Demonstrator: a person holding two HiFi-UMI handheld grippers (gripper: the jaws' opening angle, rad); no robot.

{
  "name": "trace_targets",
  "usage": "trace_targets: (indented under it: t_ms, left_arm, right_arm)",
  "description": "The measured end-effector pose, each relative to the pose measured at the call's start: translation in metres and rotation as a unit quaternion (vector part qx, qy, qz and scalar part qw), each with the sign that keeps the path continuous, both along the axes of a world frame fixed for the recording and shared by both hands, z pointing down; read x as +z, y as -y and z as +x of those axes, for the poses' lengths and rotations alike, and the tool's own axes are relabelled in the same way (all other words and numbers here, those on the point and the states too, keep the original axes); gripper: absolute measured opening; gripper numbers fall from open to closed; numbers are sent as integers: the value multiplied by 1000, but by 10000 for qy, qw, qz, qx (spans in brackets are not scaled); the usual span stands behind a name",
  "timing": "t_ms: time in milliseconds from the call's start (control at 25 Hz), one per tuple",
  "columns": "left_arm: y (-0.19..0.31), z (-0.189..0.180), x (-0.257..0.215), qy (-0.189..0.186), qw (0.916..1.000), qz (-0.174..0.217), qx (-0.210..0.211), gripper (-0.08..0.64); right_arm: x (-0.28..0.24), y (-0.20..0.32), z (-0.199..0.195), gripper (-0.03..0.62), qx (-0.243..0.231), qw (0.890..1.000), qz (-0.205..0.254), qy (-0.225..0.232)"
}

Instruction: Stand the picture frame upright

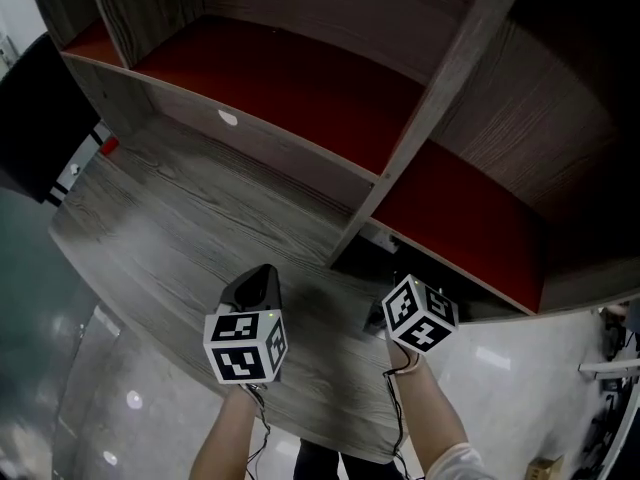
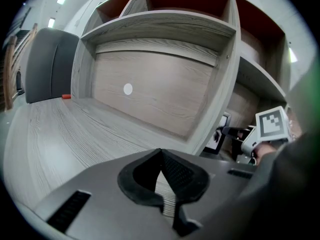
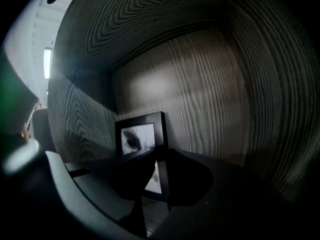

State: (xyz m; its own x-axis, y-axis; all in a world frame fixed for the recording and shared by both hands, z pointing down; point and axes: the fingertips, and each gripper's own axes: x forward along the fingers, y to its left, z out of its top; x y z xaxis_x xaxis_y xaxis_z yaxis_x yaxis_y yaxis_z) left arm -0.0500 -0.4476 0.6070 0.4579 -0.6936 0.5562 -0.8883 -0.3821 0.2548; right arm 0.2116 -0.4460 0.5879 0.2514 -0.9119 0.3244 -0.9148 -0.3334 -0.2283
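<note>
I read the picture frame as standing close to upright on the surface, inside the dark lower compartment of the shelf unit, near the corner where the side wall meets the back panel. I cannot tell whether it rests on a rear stand, leans on the panel, or is carried by the claw alone. The right claw is inside that compartment, and its jaws sit closed on the frame's right-hand rail about halfway up, as far as the dim right gripper view lets me judge. The left claw is shut on nothing, with its jaw tips meeting. It hangs over the open part of the surface, well apart from the frame. I judge the task to be near its end, with only the release left to check. I expect the frame to be light and stiff, with a smooth black moulding that may slip under a loose grip and a glazed front that is probably fragile. The correct hold is across the thickness of a side rail, never on the glazed face. A narrow base makes tipping the main risk, so the jaws should part slowly and only once the frame bears its own weight.
</note>
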Motion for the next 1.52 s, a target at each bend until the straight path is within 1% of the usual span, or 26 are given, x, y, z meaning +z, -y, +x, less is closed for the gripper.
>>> trace_targets:
  t_ms: [80,320,640,880,1040,1280,1320,1400,1520]
  left_arm:
    - [-1,0,2,6,10000,-28,-14,12]
    - [-7,1,3,51,10000,-51,-5,12]
    - [-20,-1,-2,145,9999,-58,28,12]
    - [-34,4,-16,68,10000,-4,36,12]
    - [-53,11,-32,69,9998,37,202,12]
    - [-94,12,-63,1,9994,55,345,12]
    - [-103,11,-68,12,9993,38,368,12]
    - [-120,9,-78,21,9992,2,395,12]
    - [-151,7,-97,-123,9993,-53,362,12]
  right_arm:
    - [4,0,-2,86,-78,9999,-17,109]
    - [11,-9,-6,103,-113,9996,-236,113]
    - [12,-27,-10,107,-241,9985,-501,-3]
    - [2,-46,-27,107,-608,9955,-696,-216]
    - [-4,-68,-38,107,-840,9923,-870,-270]
    - [-35,-113,-54,104,-1143,9873,-1033,-391]
    - [-41,-122,-57,100,-1180,9868,-1045,-384]
    - [-53,-141,-66,66,-1301,9855,-1026,-378]
    - [-70,-168,-79,49,-1574,9812,-1014,-461]
